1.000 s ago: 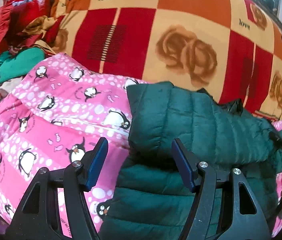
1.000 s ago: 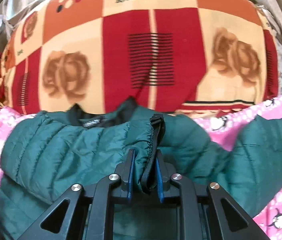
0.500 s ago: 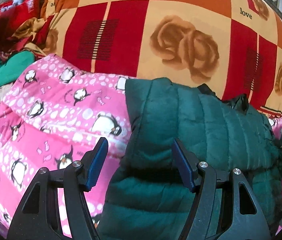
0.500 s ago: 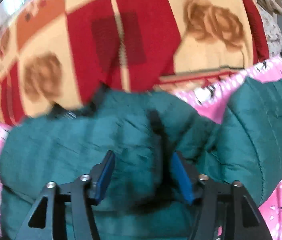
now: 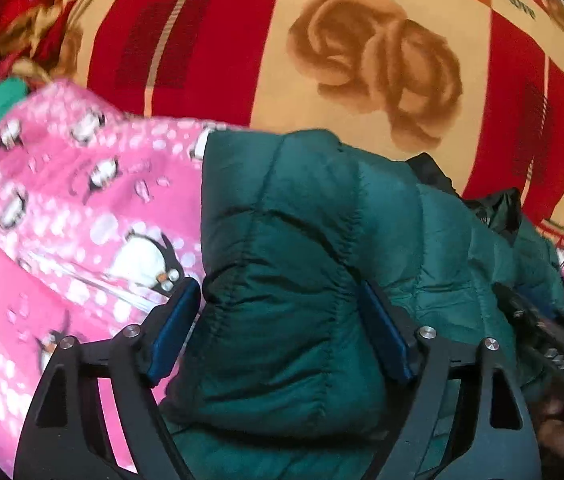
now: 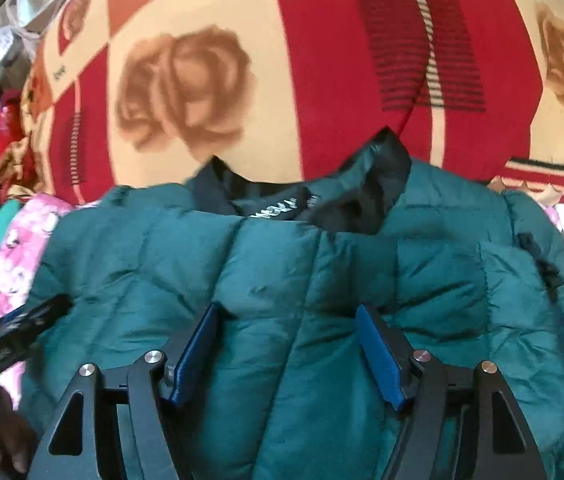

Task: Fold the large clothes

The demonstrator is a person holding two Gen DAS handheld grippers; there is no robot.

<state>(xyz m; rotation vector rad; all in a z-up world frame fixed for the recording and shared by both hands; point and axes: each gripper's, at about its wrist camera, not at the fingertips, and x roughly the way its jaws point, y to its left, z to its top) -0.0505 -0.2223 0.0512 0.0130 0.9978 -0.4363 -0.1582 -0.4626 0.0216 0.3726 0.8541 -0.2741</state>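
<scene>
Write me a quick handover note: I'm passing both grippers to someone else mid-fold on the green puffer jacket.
Left gripper: jaws opening, astride a folded edge of the green puffer jacket, no grip visible.
Right gripper: jaws opening over the jacket's middle below the collar, nothing pinched.
Jacket lies on the pink penguin blanket, in front of the red rose-print blanket.
Done: a side looks folded in.
Left: probably the remaining folds and flattening.

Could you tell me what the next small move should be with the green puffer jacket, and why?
Probably lower both claws a little and close them on the near edge of the green puffer jacket, to lift and fold it toward the collar. The sleeves look already folded in. The left claw and right claw are opening, with quilted fabric bulging between their pads, not gripped.
</scene>
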